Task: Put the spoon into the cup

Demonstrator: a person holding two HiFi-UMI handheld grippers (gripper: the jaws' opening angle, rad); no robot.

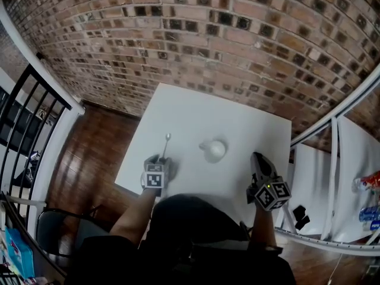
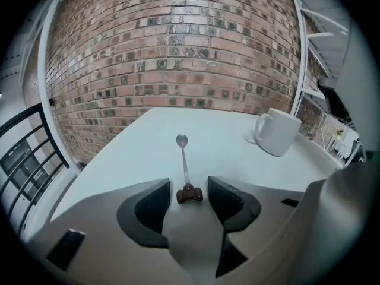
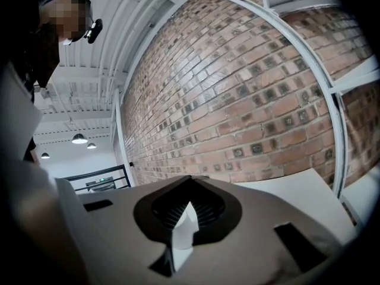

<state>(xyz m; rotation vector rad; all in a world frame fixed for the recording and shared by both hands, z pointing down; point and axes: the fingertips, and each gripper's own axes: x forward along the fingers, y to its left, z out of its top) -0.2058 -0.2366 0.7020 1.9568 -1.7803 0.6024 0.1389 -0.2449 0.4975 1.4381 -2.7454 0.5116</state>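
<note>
White square surface [image 1: 237,123] is carrying a metal spoon [image 2: 184,165] between the released left gripper's [image 2: 189,186] jaws, white ceramic cup [image 2: 278,132] upper right; right gripper [image 3: 189,183] is hanging clenched.

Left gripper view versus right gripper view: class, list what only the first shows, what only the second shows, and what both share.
Only the left gripper view: the spoon lying on the table, its brown handle end between the open left tongs, untouched by the pads, and the white cup standing further right. Only the right gripper view: the right tongs closed with nothing between them, and ceiling lamps. Both: the white table, the brick wall and a black railing.
</note>
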